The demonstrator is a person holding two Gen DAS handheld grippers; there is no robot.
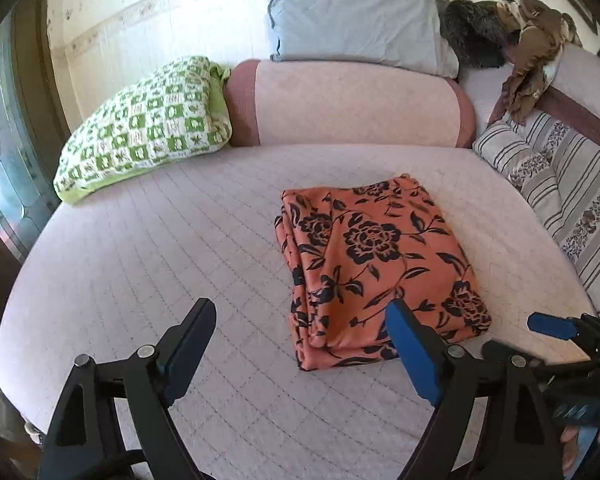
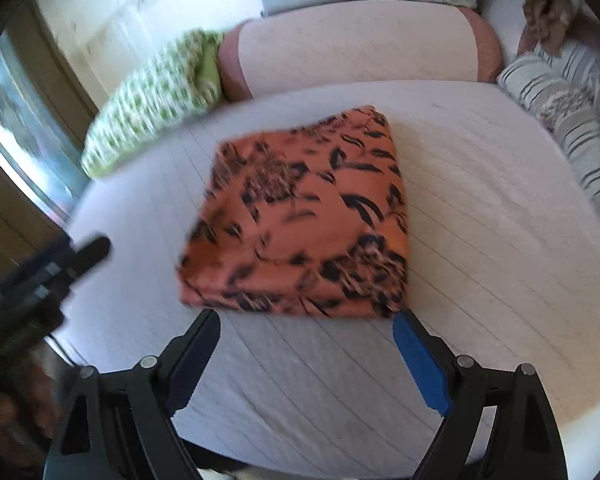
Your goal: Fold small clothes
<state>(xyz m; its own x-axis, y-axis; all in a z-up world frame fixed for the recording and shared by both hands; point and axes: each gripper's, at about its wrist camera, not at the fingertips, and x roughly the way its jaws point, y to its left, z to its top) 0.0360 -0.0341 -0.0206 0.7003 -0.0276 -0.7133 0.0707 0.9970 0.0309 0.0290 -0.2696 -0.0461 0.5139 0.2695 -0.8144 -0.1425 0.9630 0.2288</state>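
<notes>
An orange garment with a black flower print (image 1: 372,264) lies folded into a thick rectangle on the pale quilted mattress (image 1: 160,248). It also shows, blurred, in the right wrist view (image 2: 304,220). My left gripper (image 1: 300,316) is open and empty, just in front of the garment's near left corner. My right gripper (image 2: 306,324) is open and empty, its fingers just short of the garment's near edge. The right gripper also shows at the right edge of the left wrist view (image 1: 556,328). The left gripper shows at the left edge of the right wrist view (image 2: 60,264).
A green checked pillow (image 1: 144,128) lies at the back left. A pink bolster (image 1: 352,104) and a light blue pillow (image 1: 356,16) sit behind. Striped cushions (image 1: 560,184) line the right side, with brown clothes (image 1: 532,52) above. A window (image 1: 4,140) is at left.
</notes>
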